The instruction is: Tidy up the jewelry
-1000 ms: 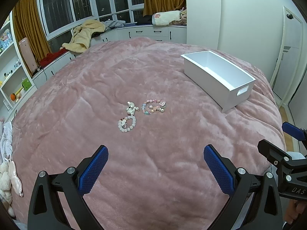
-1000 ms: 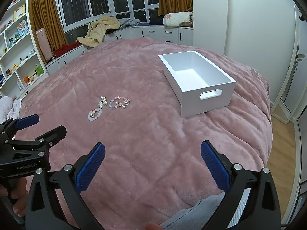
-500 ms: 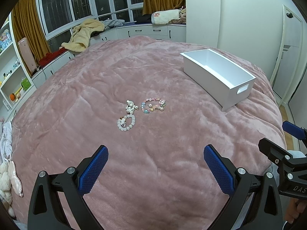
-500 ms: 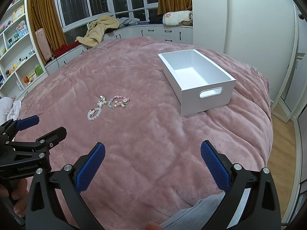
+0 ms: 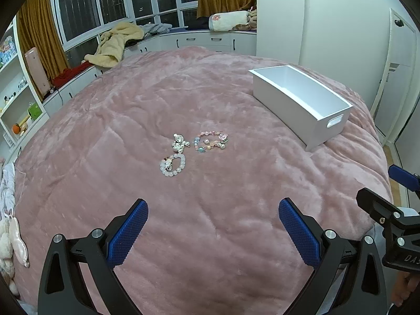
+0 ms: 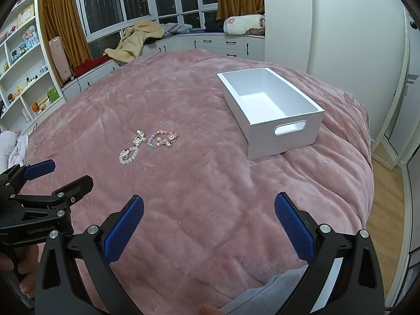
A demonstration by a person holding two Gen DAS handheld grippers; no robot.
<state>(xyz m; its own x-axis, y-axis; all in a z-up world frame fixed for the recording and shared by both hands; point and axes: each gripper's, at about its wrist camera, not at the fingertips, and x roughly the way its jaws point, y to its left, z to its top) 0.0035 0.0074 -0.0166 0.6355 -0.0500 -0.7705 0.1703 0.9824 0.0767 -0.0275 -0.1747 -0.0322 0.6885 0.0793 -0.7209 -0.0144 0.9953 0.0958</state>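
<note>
Three pieces of jewelry lie together on a pink blanket: a pale pink bead bracelet (image 5: 172, 166) (image 6: 128, 156), a silver charm piece (image 5: 179, 142) (image 6: 139, 136), and a multicoloured bead bracelet (image 5: 210, 141) (image 6: 163, 139). An empty white box (image 5: 299, 105) (image 6: 270, 110) with a handle slot stands to their right. My left gripper (image 5: 212, 227) is open and empty, well short of the jewelry. My right gripper (image 6: 208, 223) is open and empty, nearer the bed's front edge. Each gripper shows at the side of the other's view.
The pink blanket (image 5: 131, 110) covers a large bed. A window bench with clothes (image 5: 118, 42) runs behind it. White shelves (image 6: 23, 78) stand at the left. A white wall and door (image 5: 399, 65) are at the right, with wooden floor (image 6: 383, 210) beside the bed.
Both views have shifted slightly; the jewelry and box sit marginally higher in the frame. Both grippers stay open and nothing on the bed has moved.
</note>
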